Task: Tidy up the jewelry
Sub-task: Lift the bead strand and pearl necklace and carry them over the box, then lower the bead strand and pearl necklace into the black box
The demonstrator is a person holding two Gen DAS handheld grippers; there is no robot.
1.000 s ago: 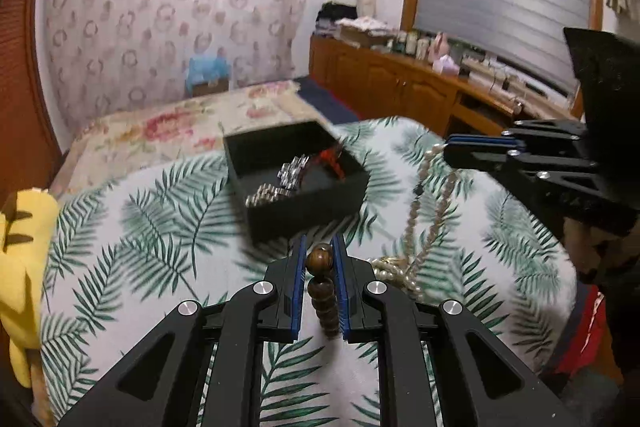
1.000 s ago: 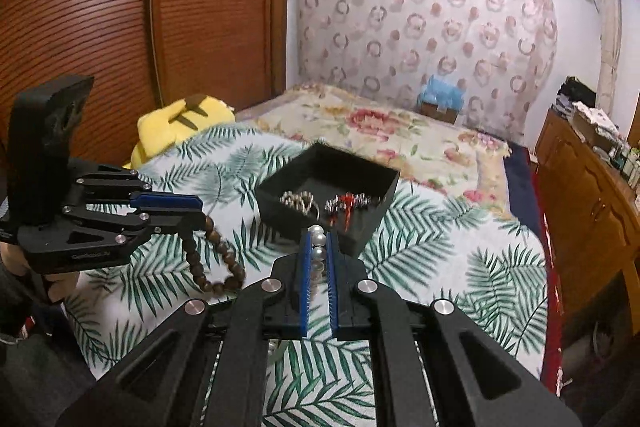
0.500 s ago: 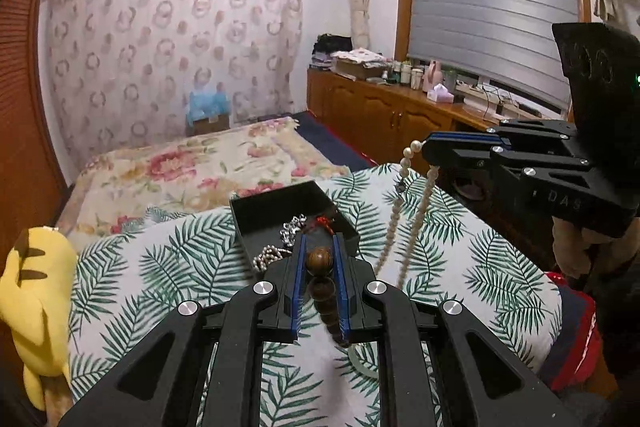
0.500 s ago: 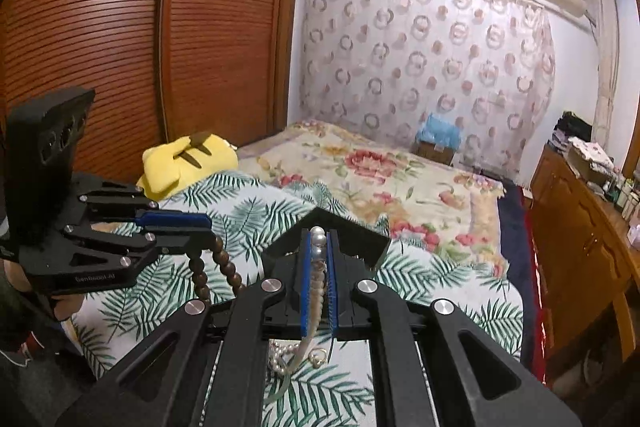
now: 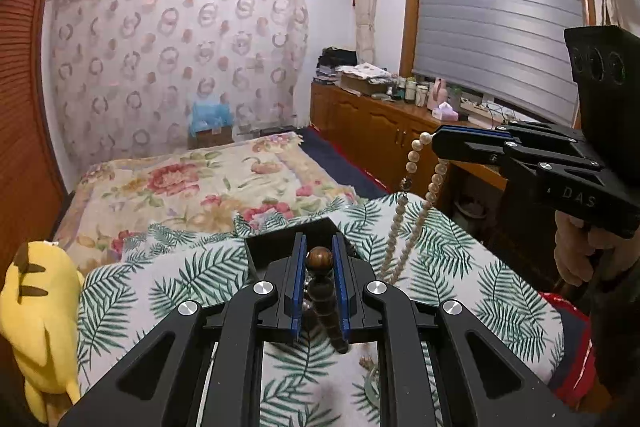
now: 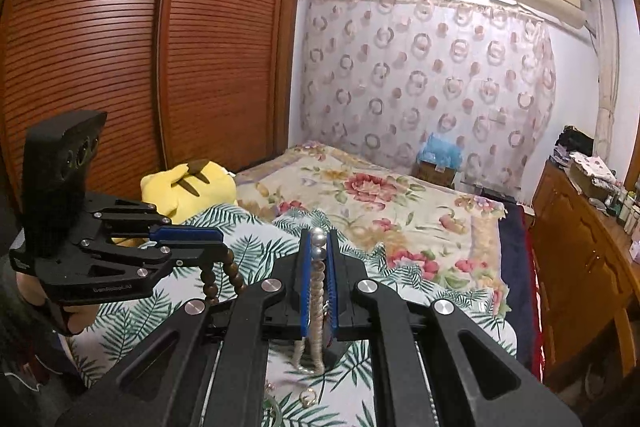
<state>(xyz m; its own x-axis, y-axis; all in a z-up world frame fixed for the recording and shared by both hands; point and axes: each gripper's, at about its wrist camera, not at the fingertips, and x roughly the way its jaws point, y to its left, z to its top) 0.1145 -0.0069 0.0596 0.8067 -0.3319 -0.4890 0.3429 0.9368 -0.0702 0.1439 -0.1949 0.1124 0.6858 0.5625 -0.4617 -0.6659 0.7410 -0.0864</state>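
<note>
My left gripper [image 5: 319, 259] is shut on a brown wooden bead bracelet [image 5: 326, 299], which hangs from it above the palm-leaf cloth [image 5: 192, 279]. It also shows in the right wrist view [image 6: 222, 257] with the bracelet [image 6: 224, 275] dangling. My right gripper [image 6: 319, 239] is shut on a white pearl necklace [image 6: 316, 307], lifted high with its strands hanging down; it shows in the left wrist view [image 5: 434, 141] with the necklace [image 5: 412, 211]. The black jewelry box [image 5: 288, 239] is mostly hidden behind my left fingers.
A yellow plush toy [image 5: 36, 311] lies at the left edge of the bed. Small rings [image 6: 308, 397] lie on the cloth below. A wooden cabinet [image 5: 384, 131] with clutter runs along the right wall. A floral bedspread [image 5: 192, 187] lies beyond.
Both grippers have risen, lifting the bracelet and the pearl necklace off the cloth. The box has dropped low in both views, behind the fingers.
</note>
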